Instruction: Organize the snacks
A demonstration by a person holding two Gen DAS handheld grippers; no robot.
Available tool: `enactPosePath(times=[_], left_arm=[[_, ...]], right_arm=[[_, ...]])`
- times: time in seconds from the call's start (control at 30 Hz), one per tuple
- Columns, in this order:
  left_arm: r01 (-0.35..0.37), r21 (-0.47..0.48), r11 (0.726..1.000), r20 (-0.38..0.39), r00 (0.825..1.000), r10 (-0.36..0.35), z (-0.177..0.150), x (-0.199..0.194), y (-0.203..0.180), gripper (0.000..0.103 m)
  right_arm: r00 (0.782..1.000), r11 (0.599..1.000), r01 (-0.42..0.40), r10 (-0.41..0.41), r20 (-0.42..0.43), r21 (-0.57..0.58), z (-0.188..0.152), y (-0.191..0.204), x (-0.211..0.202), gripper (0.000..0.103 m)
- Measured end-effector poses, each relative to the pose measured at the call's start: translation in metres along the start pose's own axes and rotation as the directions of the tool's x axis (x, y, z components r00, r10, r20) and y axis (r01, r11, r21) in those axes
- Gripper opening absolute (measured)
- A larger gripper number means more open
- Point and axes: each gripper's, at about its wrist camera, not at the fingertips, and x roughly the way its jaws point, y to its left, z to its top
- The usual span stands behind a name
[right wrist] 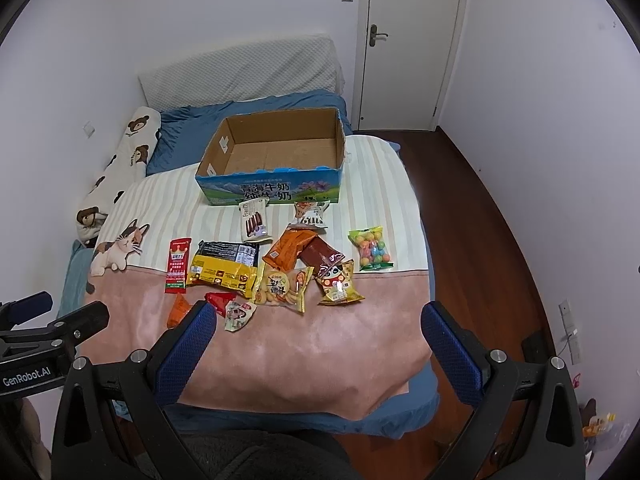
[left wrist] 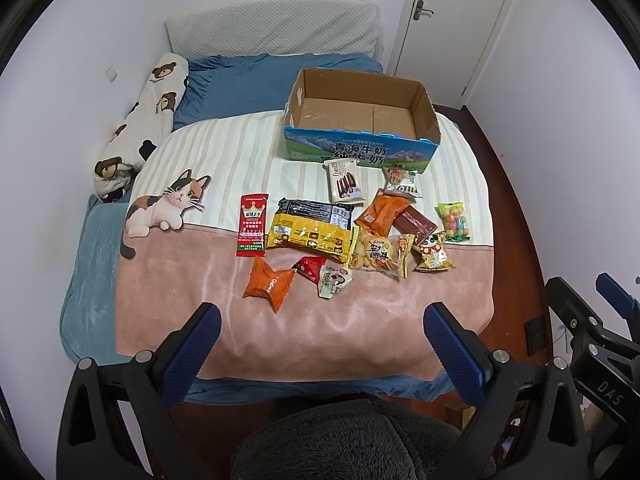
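Note:
Several snack packets lie scattered on a pink and striped blanket (left wrist: 304, 332) on the bed. Among them are a red sachet (left wrist: 251, 225), a yellow-black bag (left wrist: 310, 229), an orange packet (left wrist: 269, 282) and a bag of coloured candy balls (left wrist: 454, 222). An open, empty cardboard box (left wrist: 360, 116) stands behind them; it also shows in the right wrist view (right wrist: 276, 152). My left gripper (left wrist: 320, 316) is open and empty, held above the blanket's near edge. My right gripper (right wrist: 318, 312) is open and empty, also short of the snacks.
A bear-print pillow (left wrist: 148, 108) lies along the left wall. A white door (right wrist: 412, 40) and dark wood floor (right wrist: 480, 208) are to the right. The right gripper shows at the left view's right edge (left wrist: 592, 320).

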Motion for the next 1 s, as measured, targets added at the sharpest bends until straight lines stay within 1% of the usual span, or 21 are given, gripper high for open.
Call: enactPosePath(times=[0.37,1.0], left_arm=[[0.005,0.001,1.000,0.001,1.000,-0.005,0.0015,-0.0007,-0.0011,0.103],[0.015,-0.002,1.000,0.006,1.000,-0.015,-0.0052,-0.0031,-0.0032,0.103]], right_arm=[[1.000,1.000,-0.005,0.005,0.009,-0.002,-0.0009,0.0010,-0.0043,0.103],[1.000,1.000,-0.019,0.019,0.009,-0.002,-0.0034,-0.0003,-0.0085,0.103]])
